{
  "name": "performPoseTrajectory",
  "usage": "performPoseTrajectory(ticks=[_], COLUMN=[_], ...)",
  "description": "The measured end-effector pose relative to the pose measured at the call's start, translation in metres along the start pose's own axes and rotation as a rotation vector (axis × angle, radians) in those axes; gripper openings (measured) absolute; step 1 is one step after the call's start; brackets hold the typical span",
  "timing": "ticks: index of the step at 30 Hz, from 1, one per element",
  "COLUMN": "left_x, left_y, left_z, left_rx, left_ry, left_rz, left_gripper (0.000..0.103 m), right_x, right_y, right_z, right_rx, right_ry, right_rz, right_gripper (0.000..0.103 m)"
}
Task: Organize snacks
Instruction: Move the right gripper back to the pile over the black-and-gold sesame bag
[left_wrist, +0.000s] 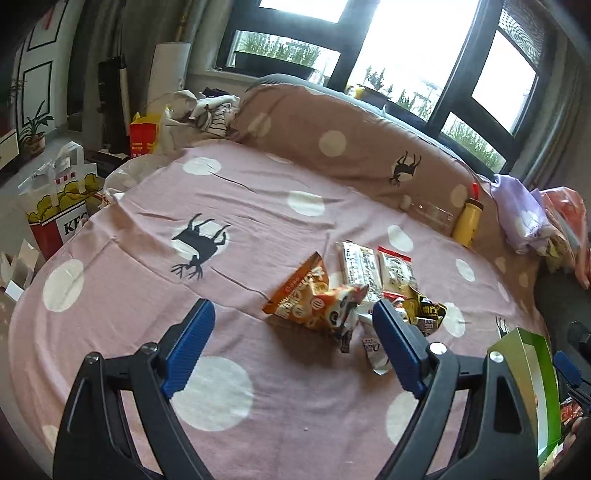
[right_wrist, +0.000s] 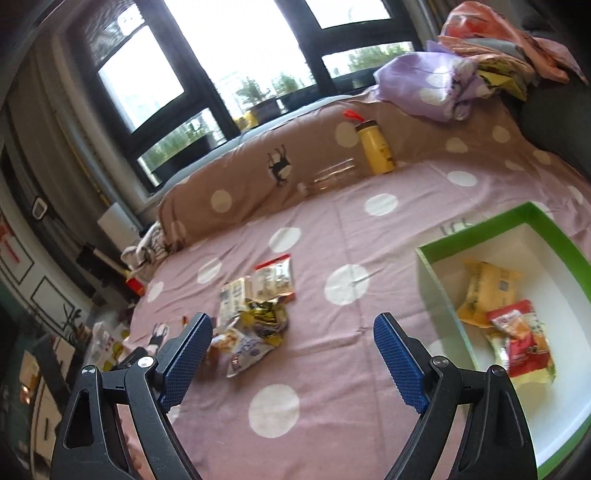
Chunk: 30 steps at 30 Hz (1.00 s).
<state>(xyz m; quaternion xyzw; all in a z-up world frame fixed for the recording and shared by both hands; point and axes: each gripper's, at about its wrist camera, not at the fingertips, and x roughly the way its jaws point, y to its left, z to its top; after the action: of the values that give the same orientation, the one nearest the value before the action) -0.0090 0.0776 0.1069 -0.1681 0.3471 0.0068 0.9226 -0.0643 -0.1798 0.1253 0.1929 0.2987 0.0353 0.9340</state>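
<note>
A bed spread with a pink polka-dot sheet (left_wrist: 258, 206) is seen below dark-framed windows, with a brown dotted pillow (left_wrist: 332, 133) along its far edge. Over it the left gripper (left_wrist: 293, 325) is held with its jaws spread wide and nothing between them; the right gripper (right_wrist: 293, 339) is likewise released and empty, so both appear readied for a fresh pick. Just ahead of the left gripper a loose heap of snacks (left_wrist: 354, 291) is gathered, an orange packet (left_wrist: 299, 295) lying nearest. Beside the right gripper a green box (right_wrist: 436, 280) is set within easy reach, presumably as the collecting place: a yellow packet (right_wrist: 484, 291) and a red packet (right_wrist: 521, 339) are already laid inside. Farther off, a yellow bottle (right_wrist: 375, 147) is leant against the pillow, and a paper KFC bag (left_wrist: 59, 206) stands beside the bed.
</note>
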Motion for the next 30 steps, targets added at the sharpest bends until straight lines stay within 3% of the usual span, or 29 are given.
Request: performPoseTrajectory(ticks=[3, 8, 15, 20, 24, 26, 28, 30], left_x=[0.001, 0.005, 0.013, 0.016, 0.018, 0.020, 0.020, 0.020], left_y=[0.018, 0.036, 0.038, 0.027, 0.020, 0.018, 0.016, 0.014], left_z=[0.006, 0.010, 0.010, 0.006, 0.004, 0.002, 0.002, 0.001], left_rx=[-0.043, -0.070, -0.078, -0.034, 0.005, 0.018, 0.026, 0.029], left_ry=[0.000, 0.014, 0.060, 0.095, 0.099, 0.106, 0.109, 0.110], left_rz=[0.007, 0.086, 0.072, 0.038, 0.059, 0.064, 0.060, 0.058], left_gripper=[0.087, 0.087, 0.087, 0.087, 0.087, 0.087, 0.087, 0.087], right_x=[0.016, 0.058, 0.145, 0.186, 0.200, 0.201, 0.195, 0.189], right_y=[0.031, 0.062, 0.039, 0.028, 0.023, 0.021, 0.021, 0.022], right_z=[0.005, 0.017, 0.007, 0.000, -0.006, -0.007, -0.006, -0.005], right_rx=[-0.036, -0.056, -0.022, -0.019, -0.005, -0.001, -0.024, -0.048], right_ry=[0.034, 0.118, 0.267, 0.343, 0.346, 0.342, 0.329, 0.332], right_rz=[-0.008, 0.045, -0.169, -0.188, -0.172, -0.153, -0.155, -0.153], right_gripper=[0.089, 0.089, 0.089, 0.089, 0.065, 0.061, 0.048, 0.046])
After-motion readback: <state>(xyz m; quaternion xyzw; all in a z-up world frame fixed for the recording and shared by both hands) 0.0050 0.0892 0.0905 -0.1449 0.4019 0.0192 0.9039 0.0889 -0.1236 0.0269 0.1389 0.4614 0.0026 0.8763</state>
